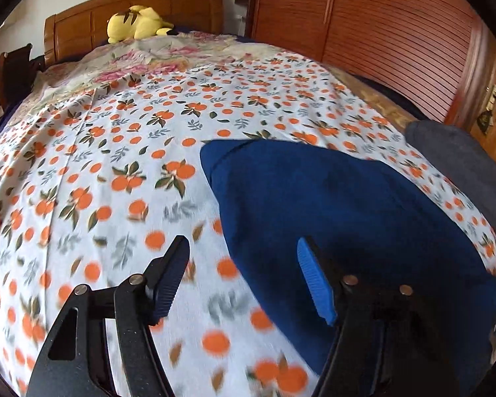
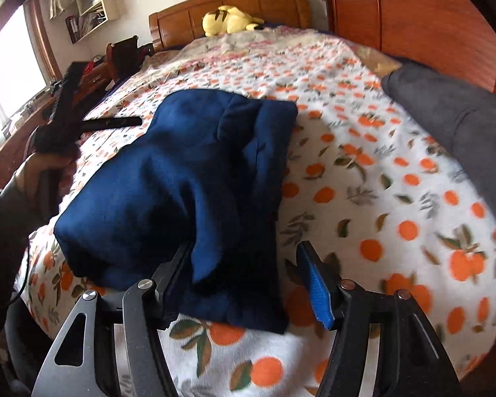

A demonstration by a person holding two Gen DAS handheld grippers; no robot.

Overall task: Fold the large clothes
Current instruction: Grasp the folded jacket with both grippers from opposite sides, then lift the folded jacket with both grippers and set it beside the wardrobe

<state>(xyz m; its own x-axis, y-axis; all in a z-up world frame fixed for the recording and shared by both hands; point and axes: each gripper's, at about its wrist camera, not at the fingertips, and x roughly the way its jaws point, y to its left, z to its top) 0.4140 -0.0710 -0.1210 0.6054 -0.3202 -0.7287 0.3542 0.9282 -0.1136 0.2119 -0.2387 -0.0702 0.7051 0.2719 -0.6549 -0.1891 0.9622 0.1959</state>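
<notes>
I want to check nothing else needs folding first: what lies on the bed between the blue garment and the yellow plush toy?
Only bedding: the blue garment and yellow plush toy are separated by orange-print sheet, then floral cloth; right wrist view.

no readable text, labels, brands or numbers on anything in either view

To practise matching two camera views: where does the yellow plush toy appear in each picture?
Left wrist view: yellow plush toy upper left, against the wooden headboard.
Right wrist view: top centre, against the same headboard.
Shared landmark: the folded blue garment on the bed.
</notes>
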